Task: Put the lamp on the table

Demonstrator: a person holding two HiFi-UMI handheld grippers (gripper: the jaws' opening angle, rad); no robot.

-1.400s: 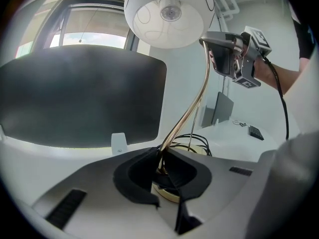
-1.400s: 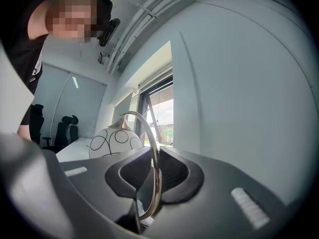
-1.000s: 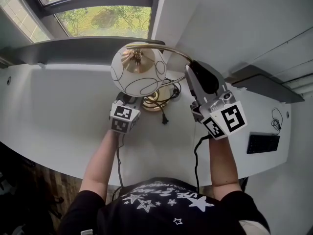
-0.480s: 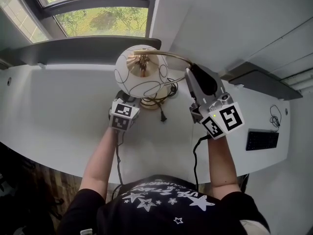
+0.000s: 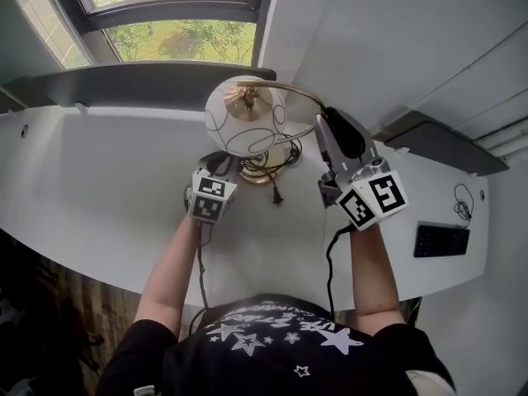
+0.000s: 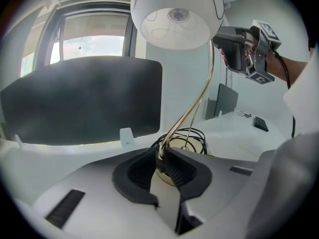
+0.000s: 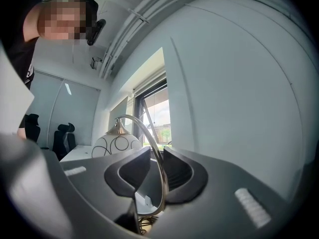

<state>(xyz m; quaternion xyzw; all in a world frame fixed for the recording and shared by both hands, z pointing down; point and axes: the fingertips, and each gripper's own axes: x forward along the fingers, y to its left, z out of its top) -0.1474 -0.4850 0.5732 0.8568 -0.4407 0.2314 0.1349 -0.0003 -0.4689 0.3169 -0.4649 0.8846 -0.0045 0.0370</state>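
The lamp (image 5: 246, 120) is standing on the table (image 5: 99, 172), before the window (image 5: 181, 40). The left gripper (image 5: 224, 165) is sitting left of the lamp's base, the right gripper (image 5: 324, 119) right of its stem. A keyboard (image 5: 440, 241) is lying well right of the lamp.

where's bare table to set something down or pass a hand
The broad left stretch of the table, between the dark ledge and the near edge, is bare. So is the strip between the right gripper and the keyboard. Crowded: round the lamp, where its coiled cord and the left gripper sit.
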